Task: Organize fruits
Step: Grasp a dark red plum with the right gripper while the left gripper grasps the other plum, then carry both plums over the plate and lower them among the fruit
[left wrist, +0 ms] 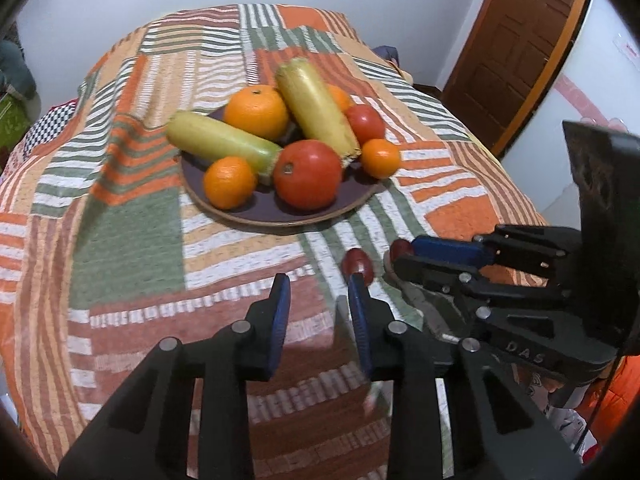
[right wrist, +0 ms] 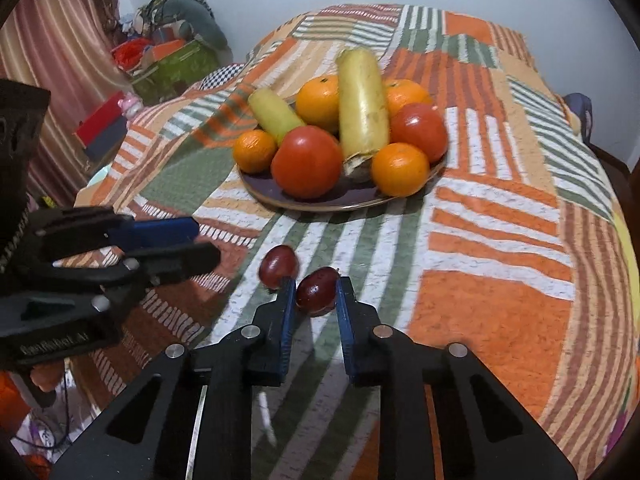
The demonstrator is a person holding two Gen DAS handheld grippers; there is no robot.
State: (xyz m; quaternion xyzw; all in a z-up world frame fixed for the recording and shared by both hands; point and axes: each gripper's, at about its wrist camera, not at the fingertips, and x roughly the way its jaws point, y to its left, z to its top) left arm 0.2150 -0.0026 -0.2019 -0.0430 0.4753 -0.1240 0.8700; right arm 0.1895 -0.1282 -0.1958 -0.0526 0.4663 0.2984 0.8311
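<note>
Grapes decide it: we have one dark red oval grape lightly pinched, long axis crosswise, in our right gripper, its twin just left toward our open, empty left gripper, both short of the purple plate.

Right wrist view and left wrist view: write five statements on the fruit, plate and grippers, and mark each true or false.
1. The right gripper has a dark red grape between its fingers. True.
2. The left gripper is shut on an orange. False: it is open and holds nothing.
3. The plate carries two red tomatoes. True.
4. A second grape lies on the plate. False: it is down by the gripper fingers, off the plate.
5. The plate stands on a bare wooden table. False: it stands on a striped patchwork cloth.
</note>
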